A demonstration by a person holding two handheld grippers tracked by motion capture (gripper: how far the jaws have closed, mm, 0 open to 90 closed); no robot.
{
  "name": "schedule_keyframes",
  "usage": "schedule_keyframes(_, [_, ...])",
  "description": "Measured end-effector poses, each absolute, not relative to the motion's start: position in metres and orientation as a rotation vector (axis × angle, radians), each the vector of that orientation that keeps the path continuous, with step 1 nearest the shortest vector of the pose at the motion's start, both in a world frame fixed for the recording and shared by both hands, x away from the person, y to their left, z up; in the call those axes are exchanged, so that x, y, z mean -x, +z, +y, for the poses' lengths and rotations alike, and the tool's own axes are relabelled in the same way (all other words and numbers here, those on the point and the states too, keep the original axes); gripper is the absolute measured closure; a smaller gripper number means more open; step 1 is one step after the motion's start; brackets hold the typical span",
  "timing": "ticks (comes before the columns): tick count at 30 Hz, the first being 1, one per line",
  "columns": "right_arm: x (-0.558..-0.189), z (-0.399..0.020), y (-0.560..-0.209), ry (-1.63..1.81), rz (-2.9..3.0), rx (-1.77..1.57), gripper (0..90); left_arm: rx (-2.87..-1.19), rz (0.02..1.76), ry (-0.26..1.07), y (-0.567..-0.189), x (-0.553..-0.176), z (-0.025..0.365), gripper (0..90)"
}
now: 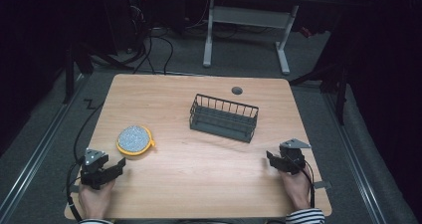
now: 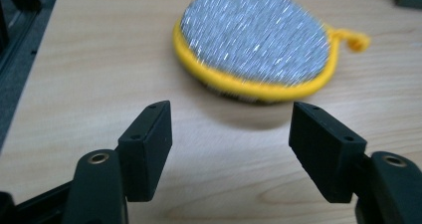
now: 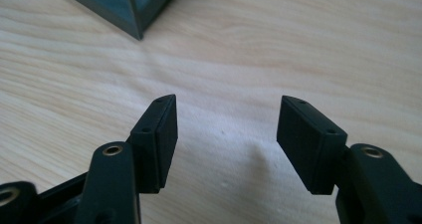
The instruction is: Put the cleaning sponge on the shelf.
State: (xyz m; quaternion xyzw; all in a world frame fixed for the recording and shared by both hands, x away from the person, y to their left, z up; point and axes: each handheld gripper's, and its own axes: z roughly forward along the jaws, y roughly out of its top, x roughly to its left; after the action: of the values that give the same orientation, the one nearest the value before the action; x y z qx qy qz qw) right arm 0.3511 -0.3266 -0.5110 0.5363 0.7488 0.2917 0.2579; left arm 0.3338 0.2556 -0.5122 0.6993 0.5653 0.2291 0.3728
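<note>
The person's hands are resting at the near edge of the table (image 1: 199, 184), one at each corner, each holding a pair of tongs. The left gripper (image 1: 117, 167) is lying low at the near left, pointing toward the round scouring pad (image 1: 134, 139) that is sitting flat on the wood just beyond it; in the left gripper view the jaws are standing wide apart with only bare table between them, and the pad (image 2: 256, 40), silvery on top with a yellow rim and a small yellow loop at its side, is lying close ahead of the tips but apart from them. The right gripper (image 1: 272, 159) is waiting at the near right, its jaws also parted and gripping nothing, aimed across open wood toward the dark wire basket (image 1: 224, 117) standing in the middle of the table, farther off; a corner of that basket (image 3: 129, 10) is peeking into the top of the right gripper view. To my eye this is the very start of the job: the reach for the pad is only being lined up, and nothing is being held. The next move, I would judge, calls for the left gripper to slide forward until its jaws are straddling the pad's edge, then close firmly, since the pad is flat and low and the jaws must come down near the tabletop to catch it.
</note>
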Motion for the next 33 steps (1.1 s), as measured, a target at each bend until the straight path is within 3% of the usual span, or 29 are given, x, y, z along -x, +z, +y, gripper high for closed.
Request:
schedule_keyframes(4, [-0.358, -0.324, -0.499, 0.836, 2.050, -1.427, 44.5, -1.817, 1.393, 0.617, -0.490, -0.344, 0.247, 35.3])
schedule_keyframes(13, [-0.381, -0.312, -0.469, 0.990, 2.047, -1.393, 48.4, -1.895, 1.261, 0.553, -0.451, -0.388, 0.211, 36.8])
schedule_keyframes(33, [-0.421, -0.295, -0.425, 1.062, 2.041, -1.351, 48.5, -1.972, 1.091, 0.417, -0.407, -0.472, 0.118, 42.7])
